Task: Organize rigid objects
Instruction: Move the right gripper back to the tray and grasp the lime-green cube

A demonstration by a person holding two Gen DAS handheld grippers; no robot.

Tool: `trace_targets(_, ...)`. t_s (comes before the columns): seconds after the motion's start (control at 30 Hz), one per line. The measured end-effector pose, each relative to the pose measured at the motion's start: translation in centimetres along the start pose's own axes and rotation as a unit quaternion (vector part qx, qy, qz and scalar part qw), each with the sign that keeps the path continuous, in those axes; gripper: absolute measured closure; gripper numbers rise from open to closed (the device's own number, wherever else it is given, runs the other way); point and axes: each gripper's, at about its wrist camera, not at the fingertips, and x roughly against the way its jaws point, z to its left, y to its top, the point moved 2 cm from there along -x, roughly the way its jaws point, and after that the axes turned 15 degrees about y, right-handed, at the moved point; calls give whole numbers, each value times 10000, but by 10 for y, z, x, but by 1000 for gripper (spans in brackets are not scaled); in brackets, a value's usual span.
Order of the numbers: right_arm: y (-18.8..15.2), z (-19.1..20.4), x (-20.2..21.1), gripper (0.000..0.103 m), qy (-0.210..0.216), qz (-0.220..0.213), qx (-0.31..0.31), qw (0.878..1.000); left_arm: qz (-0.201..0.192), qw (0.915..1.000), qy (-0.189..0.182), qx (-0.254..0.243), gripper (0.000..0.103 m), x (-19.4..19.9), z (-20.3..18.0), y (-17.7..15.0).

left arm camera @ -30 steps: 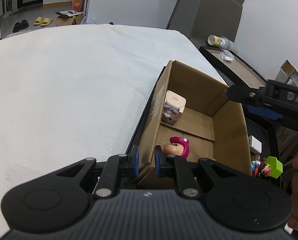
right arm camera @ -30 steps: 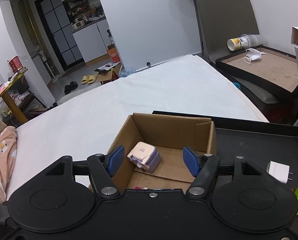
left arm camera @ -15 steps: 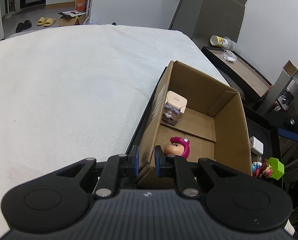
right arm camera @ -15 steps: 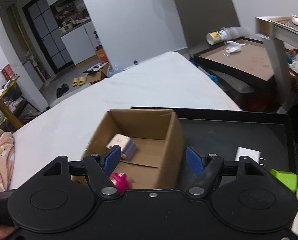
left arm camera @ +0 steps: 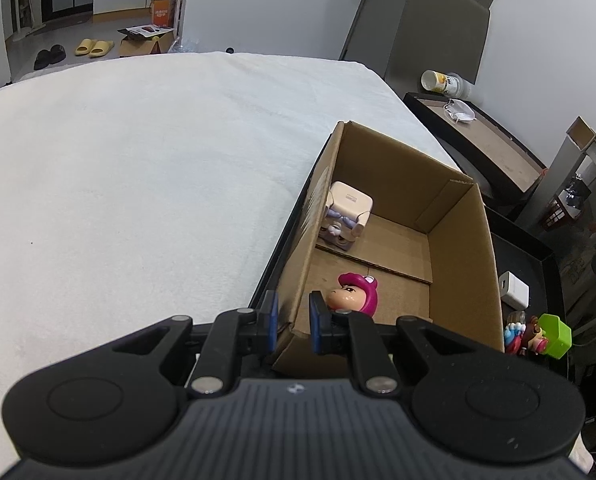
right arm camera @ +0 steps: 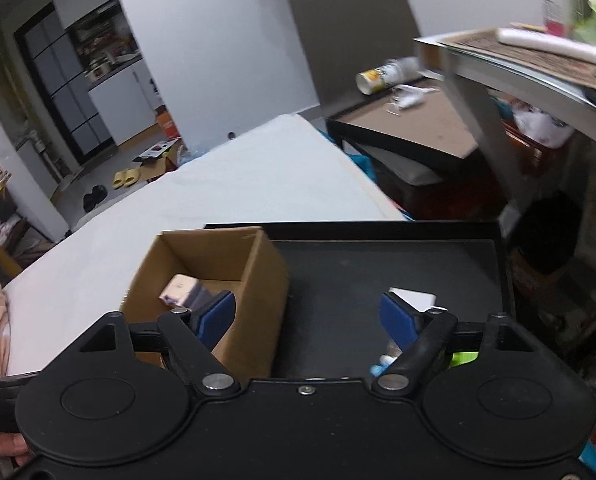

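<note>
- Box sits at the black tray's left edge, holding a pink figure and a cube toy.
- Left hand-held gripper pinches the box's near-left wall.
- Right hand-held gripper has just been opening; nothing is between its jaws, above the tray.
- Charger lies beside the box.

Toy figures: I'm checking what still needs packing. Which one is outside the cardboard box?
The figure with the green block, on the black tray right of the cardboard box. The pink-hooded figure and the pale one lie inside.
</note>
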Motion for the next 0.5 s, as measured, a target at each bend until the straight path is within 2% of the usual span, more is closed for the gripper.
trace_targets(0.5,-19,-54,18,24,-586,-35,-560,9967,-7,10000,10,-4,88,-1,0,-1)
